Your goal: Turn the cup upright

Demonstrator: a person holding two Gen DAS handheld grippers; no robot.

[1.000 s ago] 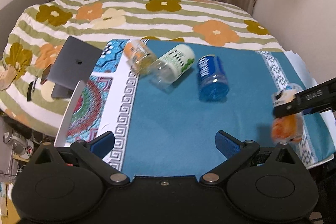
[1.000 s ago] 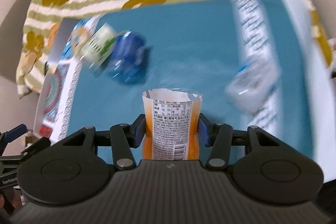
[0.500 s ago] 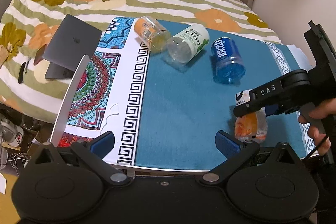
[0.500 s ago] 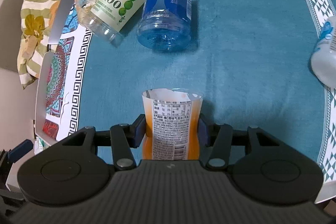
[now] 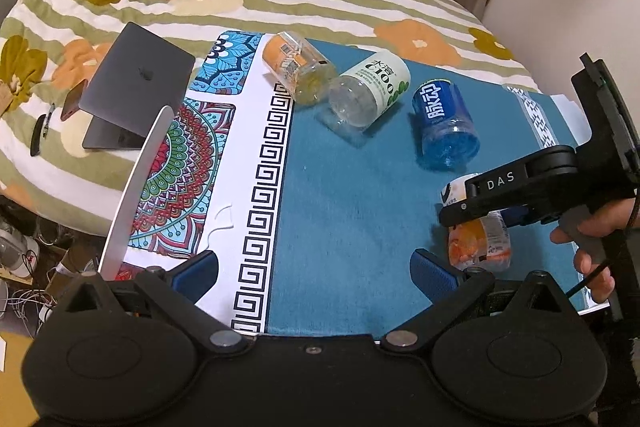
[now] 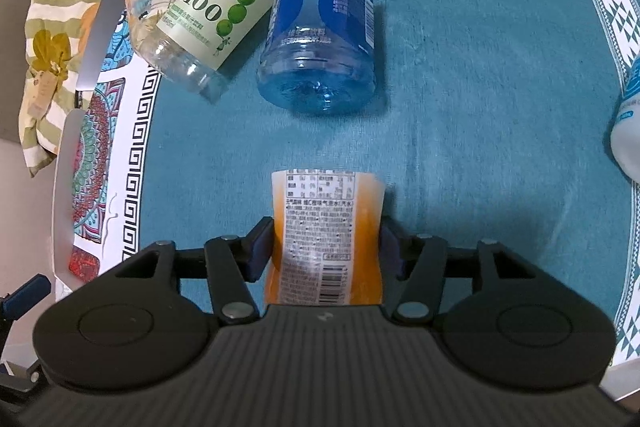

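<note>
An orange-labelled plastic cup [image 5: 482, 247] stands roughly upright at the front right of the blue cloth [image 5: 352, 211]. My right gripper [image 5: 472, 217] is shut on it, and a hand holds the gripper's handle. In the right wrist view the cup [image 6: 326, 227] fills the gap between the blue pads of the right gripper [image 6: 326, 247]. I cannot tell whether its base touches the cloth. My left gripper [image 5: 316, 269] hangs open over the front edge with nothing between its fingers.
Three more cups lie on their sides at the back: a blue one [image 5: 446, 123], a green-and-white one [image 5: 370, 91] and an orange-labelled clear one [image 5: 298, 67]. A pale cup [image 6: 628, 115] sits at the right edge. A laptop [image 5: 136, 83] rests on the flowered bedspread.
My right gripper has brought the orange cup in from the right edge and lowered it toward the cloth. The left wrist view has pulled back and now looks down more steeply.
</note>
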